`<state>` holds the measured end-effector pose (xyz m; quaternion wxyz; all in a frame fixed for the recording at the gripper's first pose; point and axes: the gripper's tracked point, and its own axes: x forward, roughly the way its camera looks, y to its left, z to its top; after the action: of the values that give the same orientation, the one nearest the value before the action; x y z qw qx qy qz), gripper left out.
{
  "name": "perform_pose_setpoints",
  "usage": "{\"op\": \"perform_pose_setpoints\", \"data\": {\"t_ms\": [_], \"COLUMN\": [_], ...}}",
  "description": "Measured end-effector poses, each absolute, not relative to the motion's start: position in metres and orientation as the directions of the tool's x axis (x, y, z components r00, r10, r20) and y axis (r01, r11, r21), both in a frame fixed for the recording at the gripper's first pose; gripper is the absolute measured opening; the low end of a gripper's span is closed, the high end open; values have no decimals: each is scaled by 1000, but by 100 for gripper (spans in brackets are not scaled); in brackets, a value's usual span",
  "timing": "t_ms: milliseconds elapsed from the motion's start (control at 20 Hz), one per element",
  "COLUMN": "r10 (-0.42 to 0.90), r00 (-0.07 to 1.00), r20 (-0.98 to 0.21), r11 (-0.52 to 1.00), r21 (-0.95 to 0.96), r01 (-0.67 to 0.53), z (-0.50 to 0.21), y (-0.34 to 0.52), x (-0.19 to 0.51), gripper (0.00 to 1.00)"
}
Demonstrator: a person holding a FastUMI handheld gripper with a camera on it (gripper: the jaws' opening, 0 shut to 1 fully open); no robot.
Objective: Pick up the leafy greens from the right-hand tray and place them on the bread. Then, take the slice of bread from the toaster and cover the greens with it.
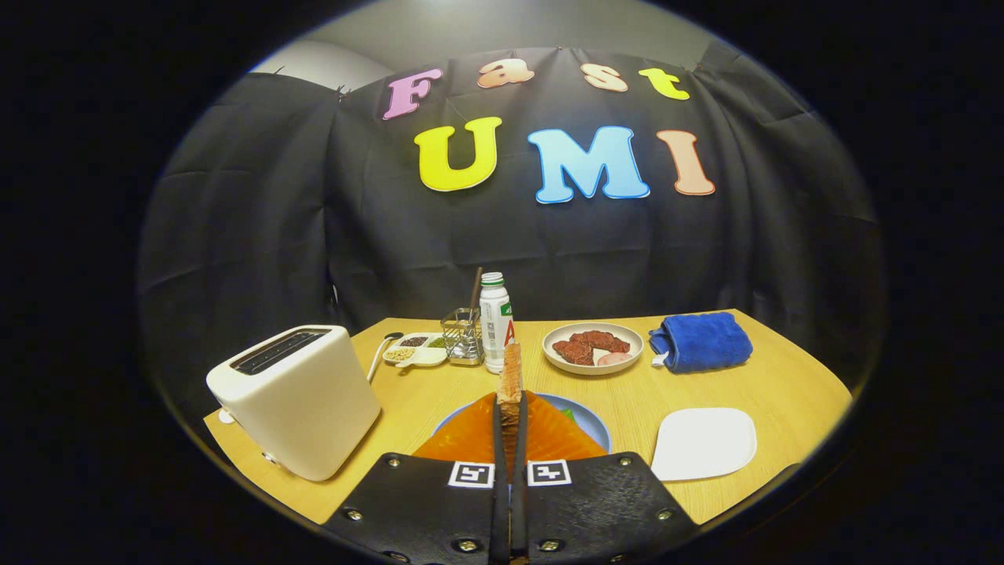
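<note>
Tongs (510, 408) are closing tight on a slice of bread (512, 373), both fingers pressing its faces and holding it edge-up just above the blue plate (590, 422). Judging from this, the second half of the task is running: the slice is riding over the plate, where an orange sheet-like layer (549, 435) is lying with a sliver of leafy greens (568, 413) peeking out at its far edge; whether a lower bread slice is under there, cannot tell. To do this step well, the slice is wanting to be tipped flat, centred over the greens, lowered until it is resting on the stack, and only then released, so it is not dropping on edge or sliding off. Counting, largest first: one wooden table (784, 384) carrying everything; one white toaster (302, 400) to the left of the fingers, its slots looking dark; one blue towel (700, 341) folded at the far right; one white tray (703, 443) on the right, now bare; one round dish of dark meat (592, 348) beyond the plate; one white bottle (494, 322); one wire holder (463, 336) with a stick in it; one small divided dish (416, 351) of grains beside it.
</note>
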<state>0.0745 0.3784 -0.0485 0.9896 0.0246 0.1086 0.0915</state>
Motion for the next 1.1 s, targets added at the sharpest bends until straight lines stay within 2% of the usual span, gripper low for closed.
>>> {"op": "perform_pose_setpoints", "data": {"t_ms": [550, 1100], "r10": [243, 205], "r00": [947, 953], "r20": [-212, -225], "r11": [967, 976], "r21": [132, 114], "r01": [-218, -183], "z": [-68, -86], "y": [397, 388], "x": [85, 91], "gripper": [1, 2]}}
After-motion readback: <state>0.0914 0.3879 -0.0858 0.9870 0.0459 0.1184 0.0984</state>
